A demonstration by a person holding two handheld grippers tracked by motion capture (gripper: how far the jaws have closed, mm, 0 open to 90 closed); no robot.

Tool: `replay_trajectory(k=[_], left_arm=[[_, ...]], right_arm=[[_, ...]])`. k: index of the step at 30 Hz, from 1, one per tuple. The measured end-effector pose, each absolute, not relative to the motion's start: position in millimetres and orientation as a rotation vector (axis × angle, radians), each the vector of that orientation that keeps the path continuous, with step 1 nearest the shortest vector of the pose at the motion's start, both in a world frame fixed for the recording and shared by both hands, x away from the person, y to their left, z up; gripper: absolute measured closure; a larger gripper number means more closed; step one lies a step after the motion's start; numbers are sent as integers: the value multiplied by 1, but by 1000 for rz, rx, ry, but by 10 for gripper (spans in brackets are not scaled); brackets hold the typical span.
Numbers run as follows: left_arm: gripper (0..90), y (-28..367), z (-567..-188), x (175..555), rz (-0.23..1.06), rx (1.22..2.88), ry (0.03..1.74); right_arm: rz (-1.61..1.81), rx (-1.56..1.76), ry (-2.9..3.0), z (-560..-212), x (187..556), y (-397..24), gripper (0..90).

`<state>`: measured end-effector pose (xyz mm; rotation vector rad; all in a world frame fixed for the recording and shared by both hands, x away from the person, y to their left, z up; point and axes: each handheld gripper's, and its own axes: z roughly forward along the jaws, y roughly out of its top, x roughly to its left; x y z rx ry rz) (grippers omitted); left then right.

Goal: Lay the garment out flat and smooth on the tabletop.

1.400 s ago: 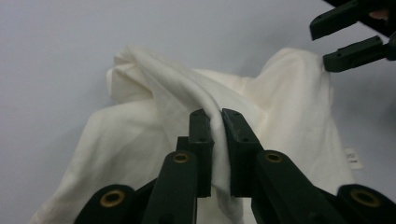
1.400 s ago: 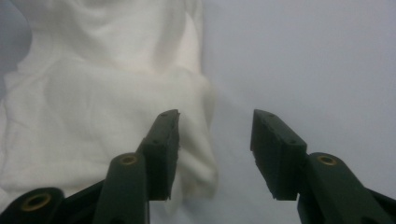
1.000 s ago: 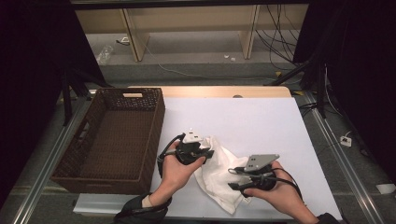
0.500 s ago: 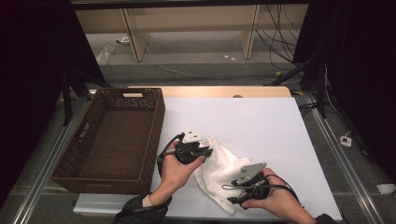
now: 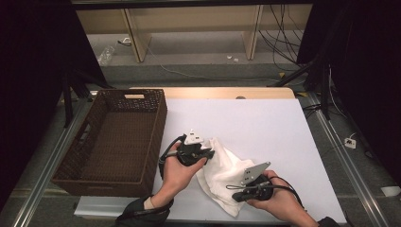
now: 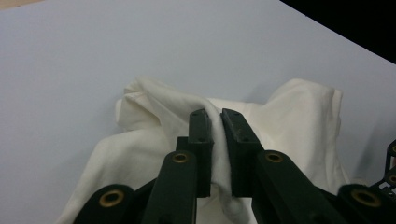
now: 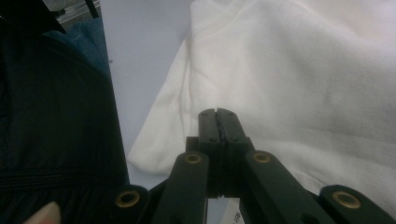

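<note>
Right tool (image 5: 236,195) at the near edge of the desk (image 5: 283,132) — black jaws have just been closing and now meet flat together over the cloth's near hem; whether any fabric is nipped between them, cannot tell. White cloth (image 5: 224,177), soft cotton, rumpled and creased, lies in a loose heap on the matte white desk between the two hands. Left tool (image 5: 210,153) is clamped on a raised fold at the cloth's upper edge — fabric pinched between its pads. Left of it, a dark woven wicker basket (image 5: 158,127), rectangular, sits just beside the cloth. Beyond the desk, pale wooden shelves (image 5: 189,23) and trailing cables (image 5: 279,42).
</note>
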<state>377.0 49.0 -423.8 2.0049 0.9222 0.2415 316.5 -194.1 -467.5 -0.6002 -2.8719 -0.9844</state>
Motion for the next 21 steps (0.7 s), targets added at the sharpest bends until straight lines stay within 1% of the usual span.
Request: replay_trajectory(k=[1,2,6,10,12,13,14,15,21], left_arm=[[818,49,-424,377,242,2006,921],[817,49,-424,377,242,2006,921],[814,49,-424,377,241,2006,921],[813,49,-424,377,242,2005,922],[812,49,-424,377,242,2007,922],[812,49,-424,377,242,2007,922],[812,49,-424,377,242,2007,922],[812,49,-424,377,241,2007,922],[809,49,-423,377,244,2007,922]], right_arm=[[-985,-595,-2877,-466,316,-194,889],[-996,-589,-2886,-465,316,-194,861],[-1003,-539,-2911,-463,314,-194,649],[-955,-465,-2925,-468,309,-188,520],[-936,-440,-2958,-471,308,-185,526],[-933,-431,-2977,-472,307,-184,560],[-933,-437,-2990,-472,308,-183,618],[-933,-468,-2994,-471,308,-184,657],[-962,-542,-2932,-471,312,-187,775]])
